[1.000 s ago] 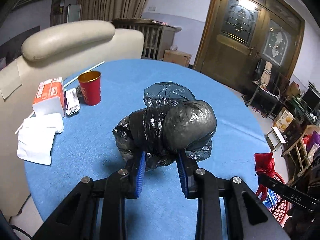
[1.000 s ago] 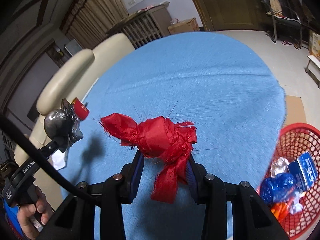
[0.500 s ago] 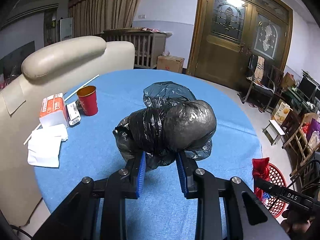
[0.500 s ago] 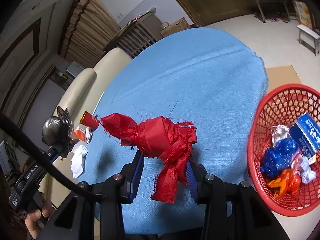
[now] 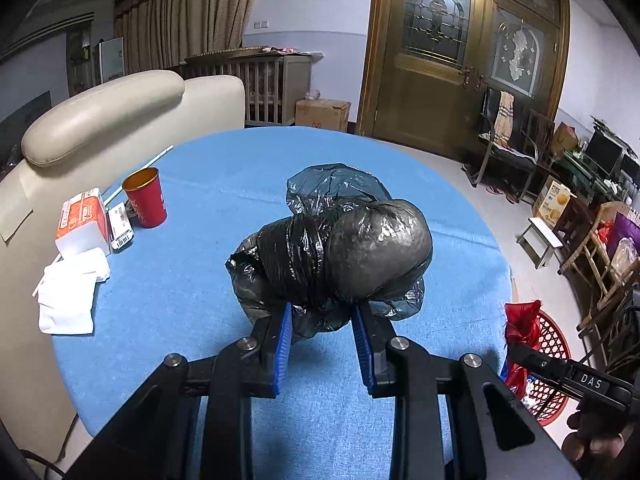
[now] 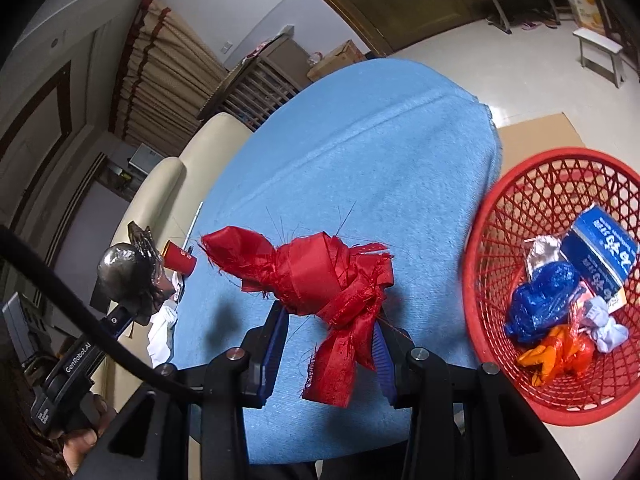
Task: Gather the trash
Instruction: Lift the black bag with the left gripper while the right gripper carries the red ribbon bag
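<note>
A: What was held in the left gripper (image 5: 322,320)?

B: A knotted black plastic bag bundle (image 5: 340,252) was seen clamped at its lower folds between the blue pads (image 5: 285,332); the jaws were closed on it. It was carried above the blue table (image 5: 192,280), well short of the red basket (image 6: 520,208).

A: And the right gripper (image 6: 332,320)?

B: A red ribbon bundle (image 6: 316,276) was gripped there, with the jaws shut on its knotted middle and a frayed tail left hanging below. It was held over the table's edge, just beside the basket, in which a blue carton (image 6: 604,252), a blue bag (image 6: 540,304) and orange wrapping (image 6: 556,352) were already lying.

A: How were the two bundles judged to handle?

B: Both were taken to be light and soft. The black film was judged slippery and easily torn, so a hold on the bunched folds under the knot, not on the taut rounded end, was thought safest. The ribbon was judged limp and fraying; its tight knot was considered the only firm place, since loose ends could be pulled out.

A: What was left near the basket's far side of the table?

B: A red cup (image 5: 145,198), a tissue pack (image 5: 82,220) and white paper (image 5: 70,296) were seen well apart from the basket, untouched.
</note>
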A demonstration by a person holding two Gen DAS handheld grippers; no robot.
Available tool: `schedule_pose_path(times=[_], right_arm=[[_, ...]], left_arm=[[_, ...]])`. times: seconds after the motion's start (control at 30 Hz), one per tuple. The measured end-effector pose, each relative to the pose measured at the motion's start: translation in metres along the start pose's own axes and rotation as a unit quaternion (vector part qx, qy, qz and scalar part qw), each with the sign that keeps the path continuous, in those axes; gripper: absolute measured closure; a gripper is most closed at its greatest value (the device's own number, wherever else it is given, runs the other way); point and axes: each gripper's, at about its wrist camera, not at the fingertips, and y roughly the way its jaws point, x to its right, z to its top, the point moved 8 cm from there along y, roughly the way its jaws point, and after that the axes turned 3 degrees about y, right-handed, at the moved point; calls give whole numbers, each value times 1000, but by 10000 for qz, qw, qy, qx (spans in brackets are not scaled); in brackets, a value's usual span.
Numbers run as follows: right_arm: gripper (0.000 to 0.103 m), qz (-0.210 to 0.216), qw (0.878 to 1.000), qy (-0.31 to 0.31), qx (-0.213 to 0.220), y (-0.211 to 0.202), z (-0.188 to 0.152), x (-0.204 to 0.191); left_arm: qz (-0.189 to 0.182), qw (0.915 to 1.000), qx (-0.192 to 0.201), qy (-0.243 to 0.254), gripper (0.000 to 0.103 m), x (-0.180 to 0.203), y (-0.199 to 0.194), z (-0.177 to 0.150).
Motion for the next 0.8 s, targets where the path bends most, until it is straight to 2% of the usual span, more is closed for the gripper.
schedule_pose_path(times=[0.8], right_arm=[[60, 25, 9997, 224, -18, 3, 0, 10]], left_arm=[[-25, 9999, -50, -153, 73, -1, 1, -2]])
